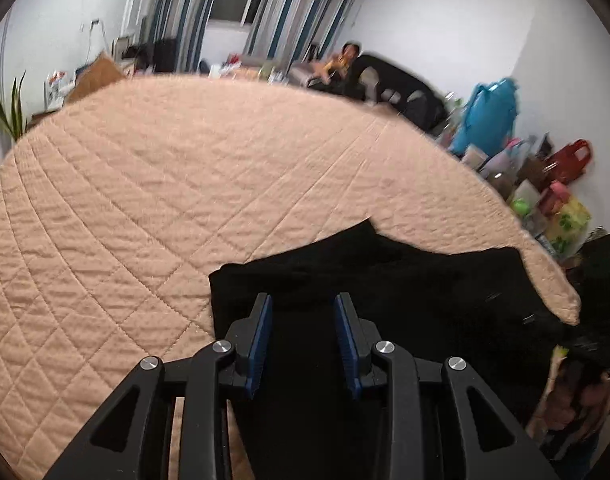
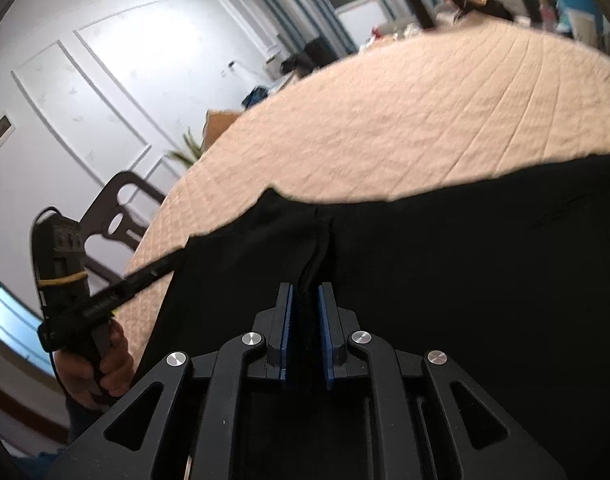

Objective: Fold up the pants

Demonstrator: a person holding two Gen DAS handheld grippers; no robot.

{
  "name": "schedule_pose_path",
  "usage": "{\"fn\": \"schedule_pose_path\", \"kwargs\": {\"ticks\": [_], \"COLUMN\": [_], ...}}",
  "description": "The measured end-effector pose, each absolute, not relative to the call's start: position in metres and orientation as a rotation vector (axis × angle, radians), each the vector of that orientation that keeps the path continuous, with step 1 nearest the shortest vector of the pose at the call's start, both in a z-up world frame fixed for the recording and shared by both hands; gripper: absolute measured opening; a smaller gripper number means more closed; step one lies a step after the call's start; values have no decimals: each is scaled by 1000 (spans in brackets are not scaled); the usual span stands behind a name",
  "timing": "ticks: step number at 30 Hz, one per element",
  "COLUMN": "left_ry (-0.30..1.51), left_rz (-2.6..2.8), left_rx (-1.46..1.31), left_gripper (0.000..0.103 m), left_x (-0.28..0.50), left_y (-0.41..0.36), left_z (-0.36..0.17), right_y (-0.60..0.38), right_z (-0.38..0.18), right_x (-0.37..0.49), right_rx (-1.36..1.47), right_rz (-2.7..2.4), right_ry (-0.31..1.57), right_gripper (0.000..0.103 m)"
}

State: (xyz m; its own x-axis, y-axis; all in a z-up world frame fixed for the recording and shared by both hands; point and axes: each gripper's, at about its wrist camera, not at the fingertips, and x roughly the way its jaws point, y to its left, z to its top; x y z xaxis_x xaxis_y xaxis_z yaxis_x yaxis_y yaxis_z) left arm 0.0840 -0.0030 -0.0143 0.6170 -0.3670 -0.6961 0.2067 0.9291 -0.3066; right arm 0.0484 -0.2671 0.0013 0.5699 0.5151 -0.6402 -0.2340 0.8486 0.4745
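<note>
Black pants (image 1: 385, 280) lie on a peach quilted cover (image 1: 185, 180) at its near right edge. My left gripper (image 1: 303, 300) is open, its blue pads spread over the pants' near left part, holding nothing. In the right wrist view the pants (image 2: 445, 248) fill the lower half. My right gripper (image 2: 305, 292) is nearly closed on a raised fold of the black cloth between its pads. The left gripper (image 2: 173, 260) shows there at the pants' left edge, held by a hand (image 2: 101, 364).
The quilted surface (image 2: 405, 120) stretches far and left. Bags and clutter (image 1: 545, 184) stand past its right edge. A person (image 1: 345, 60) sits on a dark sofa at the back. A dark chair (image 2: 117, 216) stands at the left, a potted plant (image 1: 13, 108) at far left.
</note>
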Motion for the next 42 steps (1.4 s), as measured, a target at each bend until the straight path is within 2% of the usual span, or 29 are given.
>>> {"fn": "schedule_pose_path", "kwargs": {"ticks": [4, 8, 22, 31, 42], "left_ry": [838, 837, 722, 682, 739], "left_rz": [-328, -330, -329, -316, -279], "left_rx": [-185, -179, -125, -130, -128], "left_gripper": [35, 35, 35, 35, 35], "left_x": [82, 68, -38, -41, -20], "left_y": [-5, -3, 6, 9, 11], "left_z": [-12, -12, -23, -25, -17], "right_y": [-250, -232, -248, -246, -243], "right_z": [14, -9, -14, -15, -6], "right_x": [65, 96, -34, -35, -25], "right_rx": [295, 241, 48, 52, 77], "right_rz": [468, 428, 460, 461, 429], "right_ry": [848, 1011, 774, 747, 758], "right_gripper": [12, 12, 15, 15, 16]}}
